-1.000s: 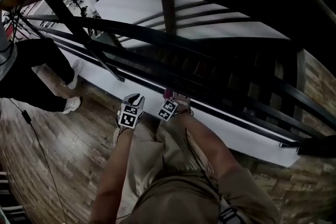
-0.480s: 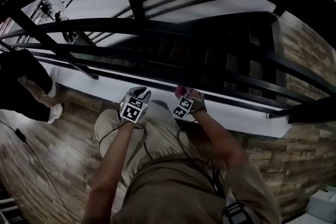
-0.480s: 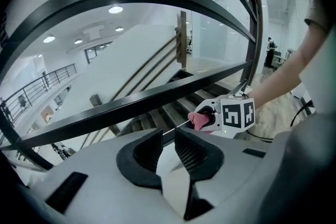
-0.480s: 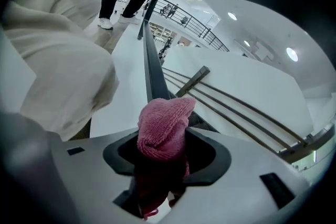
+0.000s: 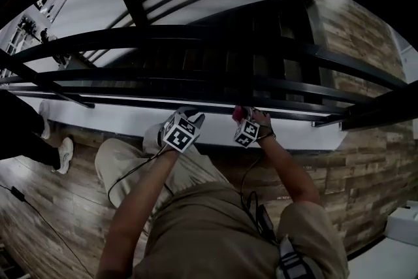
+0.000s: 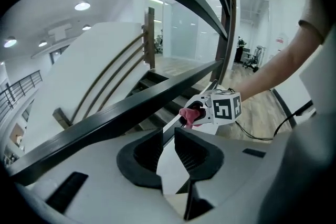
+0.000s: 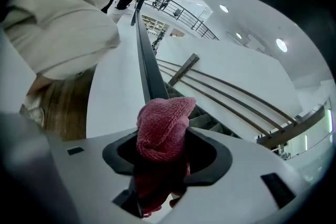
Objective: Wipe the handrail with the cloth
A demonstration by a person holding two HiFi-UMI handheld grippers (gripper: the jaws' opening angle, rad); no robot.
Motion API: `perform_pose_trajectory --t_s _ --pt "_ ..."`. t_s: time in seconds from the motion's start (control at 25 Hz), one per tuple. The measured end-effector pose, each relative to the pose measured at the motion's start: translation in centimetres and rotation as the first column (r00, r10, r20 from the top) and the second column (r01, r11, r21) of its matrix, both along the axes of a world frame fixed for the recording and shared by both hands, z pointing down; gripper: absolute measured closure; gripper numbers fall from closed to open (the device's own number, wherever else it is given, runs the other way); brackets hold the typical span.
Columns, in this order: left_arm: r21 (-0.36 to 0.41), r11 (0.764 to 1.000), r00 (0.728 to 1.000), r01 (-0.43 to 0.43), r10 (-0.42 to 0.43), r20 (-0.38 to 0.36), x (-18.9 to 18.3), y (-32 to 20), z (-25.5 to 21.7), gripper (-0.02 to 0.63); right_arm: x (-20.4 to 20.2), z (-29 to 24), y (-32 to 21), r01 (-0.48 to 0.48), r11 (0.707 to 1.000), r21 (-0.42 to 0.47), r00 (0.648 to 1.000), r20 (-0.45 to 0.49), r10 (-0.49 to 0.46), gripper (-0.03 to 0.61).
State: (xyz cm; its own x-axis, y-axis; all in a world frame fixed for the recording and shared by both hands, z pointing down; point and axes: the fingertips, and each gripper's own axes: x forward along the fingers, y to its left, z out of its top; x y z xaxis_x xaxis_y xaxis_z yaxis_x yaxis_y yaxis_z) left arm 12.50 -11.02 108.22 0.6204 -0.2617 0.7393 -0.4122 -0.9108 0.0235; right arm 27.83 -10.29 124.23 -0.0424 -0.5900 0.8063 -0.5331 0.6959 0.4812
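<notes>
Our right claw (image 7: 168,148), jaws just opening wider, gripped the soft, light pink cloth (image 7: 163,123) by its bunched middle; our left claw (image 6: 168,139) stood narrow and empty.

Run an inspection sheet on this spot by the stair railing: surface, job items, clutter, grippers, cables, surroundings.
Surface: wood-plank floor; white ledge under the railing.
Job's things: black handrail bars run across the front; pink cloth is bunched close to a lower bar, contact cannot be told.
Clutter: white box at the far right.
Grippers: left gripper has its jaws slightly apart with nothing between; right gripper holds the cloth, and its jaws have just been opening.
Cables: black cable on the floor at left; another across the person's trousers.
Surroundings: stairs behind the railing; a bystander's shoe at left.
</notes>
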Motion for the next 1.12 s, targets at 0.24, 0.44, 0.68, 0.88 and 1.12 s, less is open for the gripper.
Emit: perform_pose_trajectory --t_s 0.24,0.44,0.68,0.88,1.12 --pt "0.005 0.990 0.990 -0.141 0.141 -0.005 6.5 2.6 -0.1 0.537 10.8 -0.2 3.1 -0.023 1.000 0.017 0.997 -0.067 0.024 0.362" --pt "0.017 0.978 0.978 -0.208 0.208 0.006 10.1 4.6 0.2 0.537 21.8 -0.3 6.9 -0.082 0.997 0.001 0.984 -0.159 0.081 0.360" --pt "0.009 0.977 0.977 -0.214 0.214 -0.015 12.0 5.8 0.7 0.537 34.0 0.3 10.7 -0.286 0.955 -0.078 0.913 -0.325 0.247 0.356" --pt "0.012 0.982 0.982 -0.188 0.188 -0.005 10.6 5.8 1.4 0.537 37.5 1.1 12.0 -0.344 0.929 -0.134 0.875 -0.406 0.265 0.351" --pt "0.047 0.985 0.986 -0.167 0.168 -0.012 9.3 4.6 -0.6 0.537 37.6 0.5 10.4 -0.361 0.916 -0.174 0.849 -0.467 0.245 0.351"
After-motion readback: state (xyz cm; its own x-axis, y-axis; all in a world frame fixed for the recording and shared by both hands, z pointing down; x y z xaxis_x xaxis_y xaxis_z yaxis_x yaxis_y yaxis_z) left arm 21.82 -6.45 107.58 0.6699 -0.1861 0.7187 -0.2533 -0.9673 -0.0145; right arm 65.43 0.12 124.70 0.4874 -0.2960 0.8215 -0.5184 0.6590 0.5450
